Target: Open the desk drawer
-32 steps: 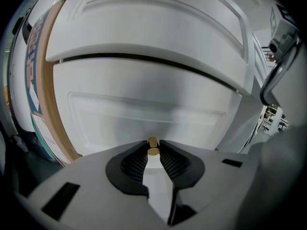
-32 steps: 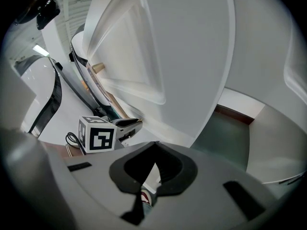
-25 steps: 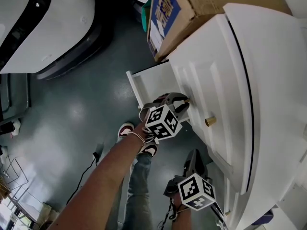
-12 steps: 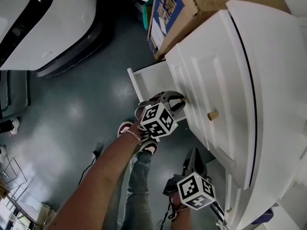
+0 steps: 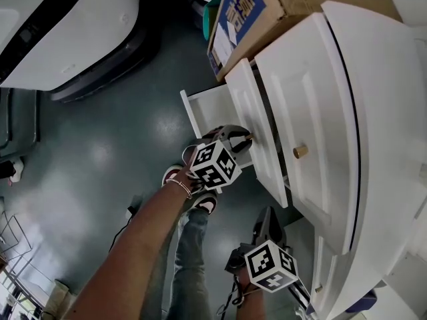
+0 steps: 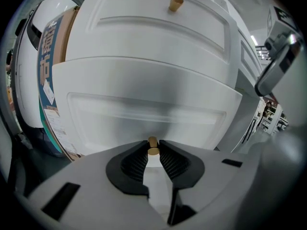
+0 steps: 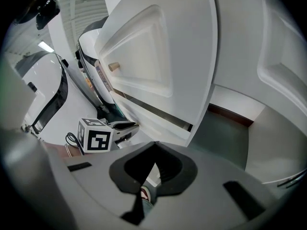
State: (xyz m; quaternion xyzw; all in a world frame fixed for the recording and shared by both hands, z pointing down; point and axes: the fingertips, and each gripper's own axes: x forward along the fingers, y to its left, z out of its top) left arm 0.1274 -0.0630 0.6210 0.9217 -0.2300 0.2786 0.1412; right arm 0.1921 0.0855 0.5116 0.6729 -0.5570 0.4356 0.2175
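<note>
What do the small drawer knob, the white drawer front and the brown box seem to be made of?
Small round golden knob: probably brass-coloured metal, or wood; smooth, dull sheen.
White panelled drawer front: likely painted wood or board; satin glare.
Brown box: cardboard; matte, with a printed blue label.

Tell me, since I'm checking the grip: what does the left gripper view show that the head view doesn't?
Only the left gripper view: the left gripper with both pads pressed on the drawer's knob. Only the head view: the drawer's side wall out of the desk, the person's arm, the right gripper, empty. Both: the drawer front, the other knob, the box.
</note>
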